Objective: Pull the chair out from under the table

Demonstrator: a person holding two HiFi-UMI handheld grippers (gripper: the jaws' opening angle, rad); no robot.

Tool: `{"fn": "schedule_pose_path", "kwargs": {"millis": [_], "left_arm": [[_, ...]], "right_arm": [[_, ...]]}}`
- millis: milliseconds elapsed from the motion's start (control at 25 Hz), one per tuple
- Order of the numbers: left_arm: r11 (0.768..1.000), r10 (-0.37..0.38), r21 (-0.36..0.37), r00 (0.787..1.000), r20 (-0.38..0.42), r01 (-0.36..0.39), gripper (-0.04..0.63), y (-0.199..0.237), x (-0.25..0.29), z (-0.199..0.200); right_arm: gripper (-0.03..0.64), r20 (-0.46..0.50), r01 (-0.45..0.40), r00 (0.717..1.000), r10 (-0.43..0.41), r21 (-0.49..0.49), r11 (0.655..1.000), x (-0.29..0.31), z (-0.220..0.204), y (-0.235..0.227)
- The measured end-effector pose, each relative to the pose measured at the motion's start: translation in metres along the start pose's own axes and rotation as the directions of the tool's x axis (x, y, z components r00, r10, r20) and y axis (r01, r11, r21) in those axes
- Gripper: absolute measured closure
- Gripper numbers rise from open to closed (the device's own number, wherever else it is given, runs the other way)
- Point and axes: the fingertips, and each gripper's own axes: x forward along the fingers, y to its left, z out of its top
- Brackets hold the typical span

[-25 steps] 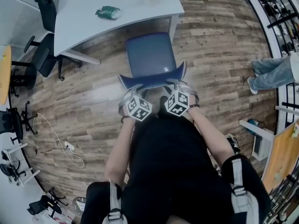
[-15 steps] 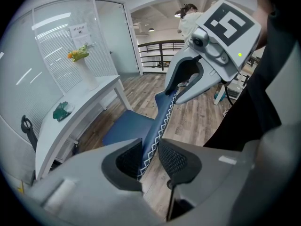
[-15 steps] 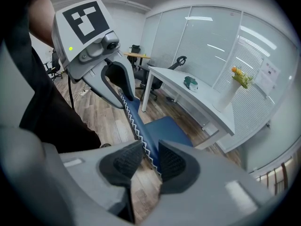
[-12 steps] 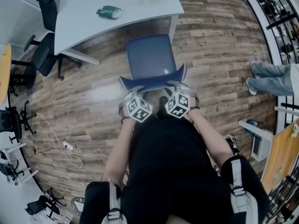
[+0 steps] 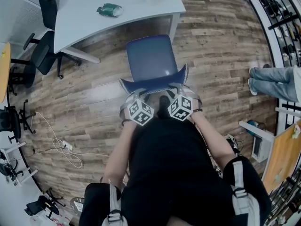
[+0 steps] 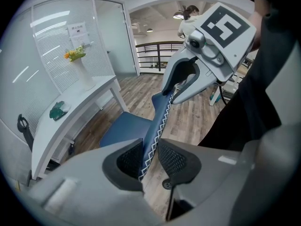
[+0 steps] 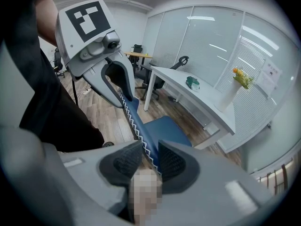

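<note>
Head view: the blue chair [image 5: 151,55] stands on the wood floor. Its seat is clear of the white desk [image 5: 84,27], just off the desk's near edge by the right-hand corner leg. The backrest [image 5: 153,83] faces the person, its top rim curved. On that rim the left gripper [image 5: 136,91] takes the left part and the right gripper [image 5: 177,86] the right part. Their marker cubes sit side by side, close together.

Left gripper view: the rim, edged with white zigzag stitching [image 6: 155,131], runs straight between the two mesh pads [image 6: 129,160]. The jaws have just been closing and are clenched on the backrest. The right gripper shows farther along the same rim, jaws astride it.

Right gripper view: the same seen from the other end. Here the pads [image 7: 171,163] are clamped on the stitched rim, with the left gripper beyond, also astride it.

Head view only:
- a white cable [image 5: 56,145] loose on the floor at left
- a black office chair [image 5: 43,55] at the desk's left end
- another person's legs [image 5: 275,81] in jeans at the right edge

The gripper views show plainly a white vase [image 6: 84,74] with yellow flowers at the desk's far edge, by the glass wall.

A green crumpled thing [image 5: 109,11] lies on the desk toward its near edge. It is possibly a bag but too small to tell.
</note>
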Motion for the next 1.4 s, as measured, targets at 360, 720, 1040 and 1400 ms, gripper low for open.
{"fn": "schedule_pose_path", "kwargs": {"millis": [360,720,1040,1400], "left_arm": [[1.000,-0.022,0.012,1.000,-0.006,0.022,0.491,-0.018,-0.010,-0.009],[0.999,-0.034,-0.002,0.999,0.000,0.034,0.489,-0.031,-0.013,-0.012],[0.999,-0.009,-0.043,1.000,0.019,0.009,0.471,-0.027,-0.008,-0.014],[0.996,0.022,-0.085,0.997,0.078,-0.016,0.460,-0.020,-0.023,-0.015]], "right_arm": [[0.508,-0.002,-0.027,1.000,0.027,0.011,1.000,-0.011,-0.003,0.021],[0.508,0.012,-0.047,0.999,0.047,0.016,0.999,-0.018,-0.008,0.031],[0.502,0.016,-0.062,0.998,0.063,-0.007,0.998,-0.011,-0.009,0.031],[0.506,0.002,-0.008,1.000,0.008,-0.047,0.999,-0.018,-0.006,0.032]]}}
